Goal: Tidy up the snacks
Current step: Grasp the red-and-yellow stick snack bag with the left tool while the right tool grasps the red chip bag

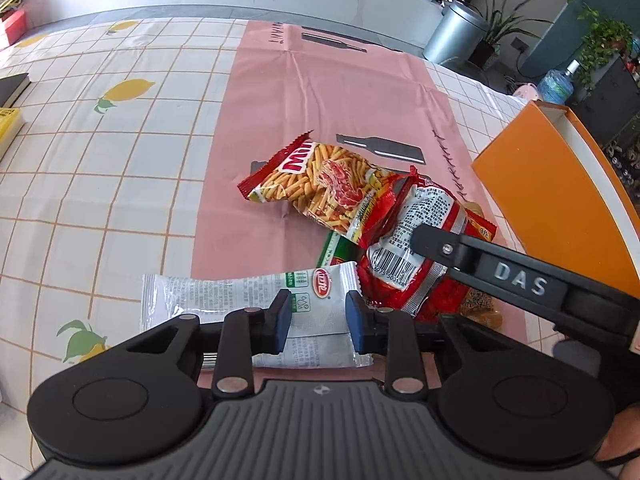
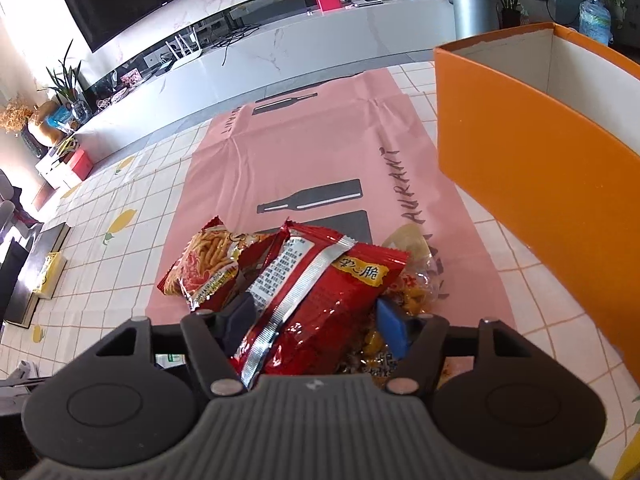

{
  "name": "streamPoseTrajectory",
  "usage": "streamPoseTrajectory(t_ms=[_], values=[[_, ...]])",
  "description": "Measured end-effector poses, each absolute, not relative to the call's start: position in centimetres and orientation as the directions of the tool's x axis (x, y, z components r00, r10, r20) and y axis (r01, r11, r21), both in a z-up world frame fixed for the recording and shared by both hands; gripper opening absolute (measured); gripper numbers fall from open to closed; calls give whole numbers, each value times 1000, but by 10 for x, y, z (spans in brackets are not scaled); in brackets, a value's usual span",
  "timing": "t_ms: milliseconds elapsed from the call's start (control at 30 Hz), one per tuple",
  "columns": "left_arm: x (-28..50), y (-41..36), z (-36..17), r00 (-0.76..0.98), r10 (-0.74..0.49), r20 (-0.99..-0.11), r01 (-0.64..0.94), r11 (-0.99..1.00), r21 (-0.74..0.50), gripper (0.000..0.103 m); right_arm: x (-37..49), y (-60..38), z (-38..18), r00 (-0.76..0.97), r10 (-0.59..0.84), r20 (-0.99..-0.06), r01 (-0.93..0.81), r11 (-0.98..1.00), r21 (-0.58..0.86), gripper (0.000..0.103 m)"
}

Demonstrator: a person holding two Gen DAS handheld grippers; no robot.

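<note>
My left gripper (image 1: pixel 317 317) is open, its blue pads on either side of a white snack packet (image 1: pixel 244 294) lying on the table. My right gripper (image 2: pixel 316 320) has its jaws around a red snack bag (image 2: pixel 316 296), which also shows in the left wrist view (image 1: pixel 416 256) with the right gripper's finger on it. I cannot tell whether the pads press on it. A yellow-and-red stick-snack bag (image 1: pixel 320 186) lies on the pink mat (image 1: pixel 280 120), and it also shows in the right wrist view (image 2: pixel 208 268). A clear yellowish packet (image 2: pixel 416 280) lies under the red bag.
An open orange box (image 2: pixel 532 184) stands to the right, also in the left wrist view (image 1: pixel 560 192). A green packet (image 1: pixel 332 250) peeks from under the pile. Books (image 2: pixel 36 276) lie at the table's left edge. The checked lemon tablecloth (image 1: pixel 100 180) covers the table.
</note>
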State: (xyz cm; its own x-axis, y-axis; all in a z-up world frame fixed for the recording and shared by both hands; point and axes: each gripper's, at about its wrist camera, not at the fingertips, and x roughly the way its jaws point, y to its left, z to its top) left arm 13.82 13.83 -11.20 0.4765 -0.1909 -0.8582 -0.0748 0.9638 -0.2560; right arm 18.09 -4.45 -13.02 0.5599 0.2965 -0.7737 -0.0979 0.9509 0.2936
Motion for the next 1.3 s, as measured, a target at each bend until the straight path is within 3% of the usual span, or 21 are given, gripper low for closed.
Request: streamPoseTrajectory(t_ms=[167,233,267,367,600,700,733,767,867,1033,1100,1300], values=[[139,136,-111,477,-181,-860,-64,969,-240,33,181,-32,-133,575,273,-771,-138,962,237,78],[139,137,-110,483,-182,-856,-71,967,-245,33,181,-31,-133,586,270,-764,-153,963,224,73],[139,139,-110,490,-181,-853,-82,964,-251,33,181,-32,-132,592,271,-759,-152,962,226,64],[141,145,-106,517,-179,-837,-112,956,-273,35,183,-38,-130,592,272,-759,-158,962,222,63],[159,147,-101,585,-214,-782,-181,906,-383,70,190,-57,-113,643,269,-717,-162,963,216,61],[171,150,-109,581,-204,-788,-260,871,-417,71,197,-61,-113,664,247,-705,-172,969,178,60],[175,153,-112,581,-203,-788,-293,851,-435,73,200,-64,-114,667,248,-703,-171,969,180,56],[178,155,-115,583,-204,-787,-321,831,-454,75,203,-67,-115,663,258,-702,-174,966,191,35],[187,158,-124,586,-207,-783,-389,776,-496,77,211,-72,-122,653,281,-704,-171,959,225,34],[196,159,-137,567,-169,-806,-468,739,-484,77,214,-75,-133,644,312,-698,-169,948,268,39],[198,158,-140,574,-163,-802,-472,734,-488,80,216,-78,-138,643,304,-703,-148,950,275,63],[201,154,-139,584,-134,-801,-461,757,-463,80,223,-84,-151,615,365,-699,-131,921,367,68]])
